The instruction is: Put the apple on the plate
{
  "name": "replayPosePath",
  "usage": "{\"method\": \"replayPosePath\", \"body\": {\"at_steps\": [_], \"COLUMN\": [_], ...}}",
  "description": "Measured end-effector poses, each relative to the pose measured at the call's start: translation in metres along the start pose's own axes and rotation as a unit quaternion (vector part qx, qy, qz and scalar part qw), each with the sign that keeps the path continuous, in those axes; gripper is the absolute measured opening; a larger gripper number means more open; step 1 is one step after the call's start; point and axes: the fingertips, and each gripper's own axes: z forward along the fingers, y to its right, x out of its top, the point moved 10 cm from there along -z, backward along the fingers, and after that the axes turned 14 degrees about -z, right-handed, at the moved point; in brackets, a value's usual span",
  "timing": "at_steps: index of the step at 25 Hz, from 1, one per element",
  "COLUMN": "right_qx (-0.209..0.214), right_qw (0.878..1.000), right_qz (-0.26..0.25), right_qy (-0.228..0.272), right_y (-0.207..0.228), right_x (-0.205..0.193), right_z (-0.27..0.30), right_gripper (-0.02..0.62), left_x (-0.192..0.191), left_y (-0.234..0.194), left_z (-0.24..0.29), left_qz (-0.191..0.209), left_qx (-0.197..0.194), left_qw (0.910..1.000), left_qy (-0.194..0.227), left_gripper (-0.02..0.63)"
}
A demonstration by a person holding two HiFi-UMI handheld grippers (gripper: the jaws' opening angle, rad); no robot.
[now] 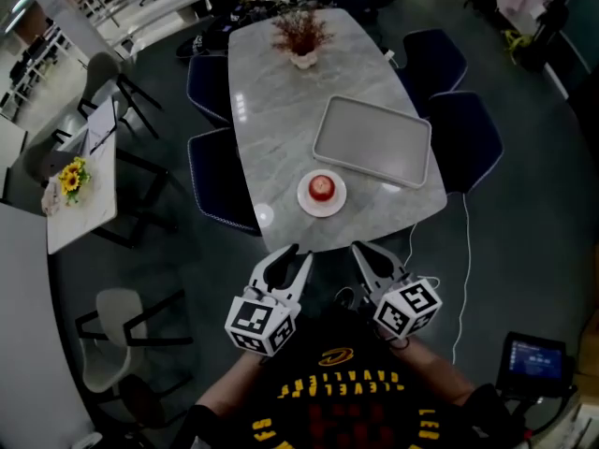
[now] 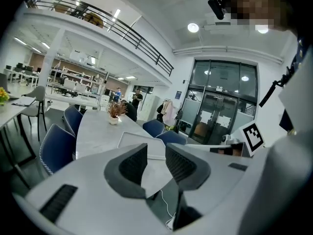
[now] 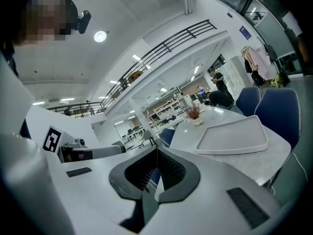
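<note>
Well, table (image 1: 281,92): big grey top, seen from above.
Tray (image 1: 374,143): bare, just behind the plate. Leave it.
L gripper (image 2: 155,153): jaws apart, holds nothing, near my body.
R gripper (image 3: 156,151): jaws together, holds nothing.
Plate (image 1: 304,204): near table's front edge.
Apple (image 1: 321,188): sits on plate already. I think job's done, so hold both grippers back, no bumps.

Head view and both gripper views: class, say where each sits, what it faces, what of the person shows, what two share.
Head view: on the head, steeply down at table, apple on plate; left gripper, right gripper, shirt show.
Left gripper view: on that gripper, along the table; open empty jaws, the other's marker cube show.
Right gripper view: on that gripper, toward the tray; shut jaws show.
All share tray, potted plant.
</note>
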Motion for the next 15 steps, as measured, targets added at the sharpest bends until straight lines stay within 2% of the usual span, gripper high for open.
{"method": "replayPosePath", "body": {"at_steps": [6,11,15], "right_qx": [0.011,0.006,-0.009], "right_qw": [0.999,0.998,0.996], "right_qz": [0.023,0.034,0.050], "right_qy": [-0.024,-0.052,-0.070], "right_y": [0.035,0.062,0.075], "right_x": [-0.011,-0.027,-0.039], "right_z": [0.013,0.035,0.045], "right_gripper": [0.009,0.009,0.009], "left_x": [0.000,-0.007,-0.010], "left_y": [-0.011,-0.046,-0.077], "left_z": [0.025,0.048,0.066], "left_qz": [-0.011,-0.051,-0.068], "left_qx": [0.043,0.070,0.080], "left_qw": [0.9990,0.9959,0.9934], "left_qy": [-0.003,-0.028,-0.046], "left_gripper": [0.118,0.118,0.118]}}
